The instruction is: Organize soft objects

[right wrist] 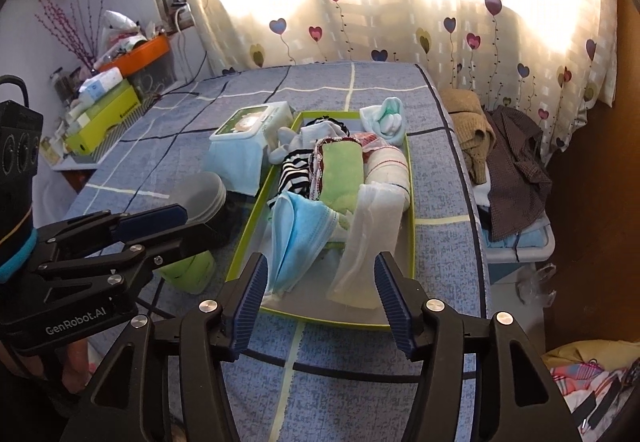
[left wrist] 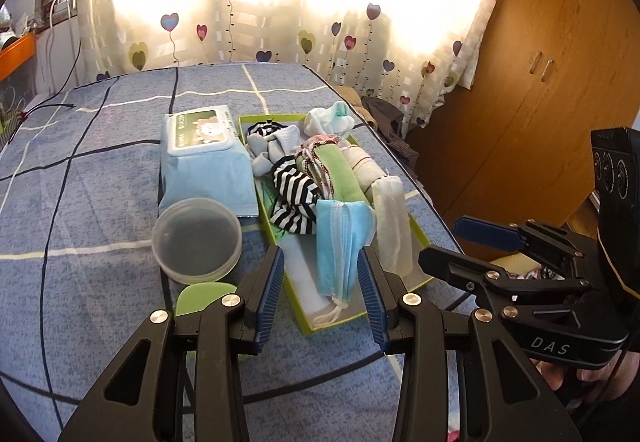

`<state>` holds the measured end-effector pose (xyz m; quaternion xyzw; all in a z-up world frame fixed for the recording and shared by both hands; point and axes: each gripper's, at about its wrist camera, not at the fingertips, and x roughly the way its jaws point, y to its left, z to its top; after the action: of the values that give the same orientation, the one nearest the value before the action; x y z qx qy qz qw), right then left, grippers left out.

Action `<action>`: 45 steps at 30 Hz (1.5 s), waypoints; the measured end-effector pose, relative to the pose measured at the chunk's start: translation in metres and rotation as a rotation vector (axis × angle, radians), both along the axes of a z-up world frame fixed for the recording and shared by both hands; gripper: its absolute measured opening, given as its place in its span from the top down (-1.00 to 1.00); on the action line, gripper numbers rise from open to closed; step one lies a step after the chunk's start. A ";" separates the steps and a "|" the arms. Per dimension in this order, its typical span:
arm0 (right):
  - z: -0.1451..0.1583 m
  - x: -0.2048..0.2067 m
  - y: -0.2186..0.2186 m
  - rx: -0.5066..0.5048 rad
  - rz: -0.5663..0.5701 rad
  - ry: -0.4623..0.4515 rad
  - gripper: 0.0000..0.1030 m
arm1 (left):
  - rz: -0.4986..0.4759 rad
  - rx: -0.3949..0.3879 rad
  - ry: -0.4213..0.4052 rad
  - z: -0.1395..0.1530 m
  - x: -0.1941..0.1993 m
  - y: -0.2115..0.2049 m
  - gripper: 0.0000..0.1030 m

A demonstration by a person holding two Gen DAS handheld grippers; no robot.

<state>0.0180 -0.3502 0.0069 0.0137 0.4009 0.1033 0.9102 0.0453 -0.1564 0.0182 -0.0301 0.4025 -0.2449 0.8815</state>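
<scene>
A green-rimmed shallow box [left wrist: 420,234] [right wrist: 410,202] on the blue bed holds soft things: a blue face mask [left wrist: 340,242] [right wrist: 300,238], a white mask [left wrist: 394,218] [right wrist: 370,238], a green towel roll [left wrist: 344,174] [right wrist: 342,174], a striped black-and-white cloth [left wrist: 292,198] [right wrist: 294,170], a cream roll [right wrist: 388,166] and pale socks [left wrist: 328,118] [right wrist: 384,122]. My left gripper [left wrist: 322,298] is open and empty, just before the blue mask. My right gripper [right wrist: 320,302] is open and empty at the box's near edge; it shows at the right in the left wrist view [left wrist: 460,246].
A wet-wipes pack [left wrist: 204,158] [right wrist: 248,146] and a clear round lid [left wrist: 196,238] lie left of the box, with a green lid [left wrist: 204,294] nearer. Clothes [right wrist: 504,162] are heaped right of the bed. A wooden wardrobe [left wrist: 540,82] stands at right.
</scene>
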 end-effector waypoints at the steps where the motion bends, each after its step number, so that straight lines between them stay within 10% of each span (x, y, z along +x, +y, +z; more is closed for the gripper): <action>1: 0.000 -0.001 0.001 -0.005 -0.001 0.000 -0.09 | 0.005 0.000 0.000 0.000 -0.001 0.002 0.23; 45: -0.002 -0.013 0.017 -0.053 0.005 -0.005 -0.19 | 0.061 0.088 -0.023 0.000 -0.012 0.006 0.23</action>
<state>0.0054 -0.3328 0.0053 -0.0117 0.4015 0.0952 0.9108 0.0333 -0.1503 0.0181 -0.0006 0.4019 -0.2003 0.8935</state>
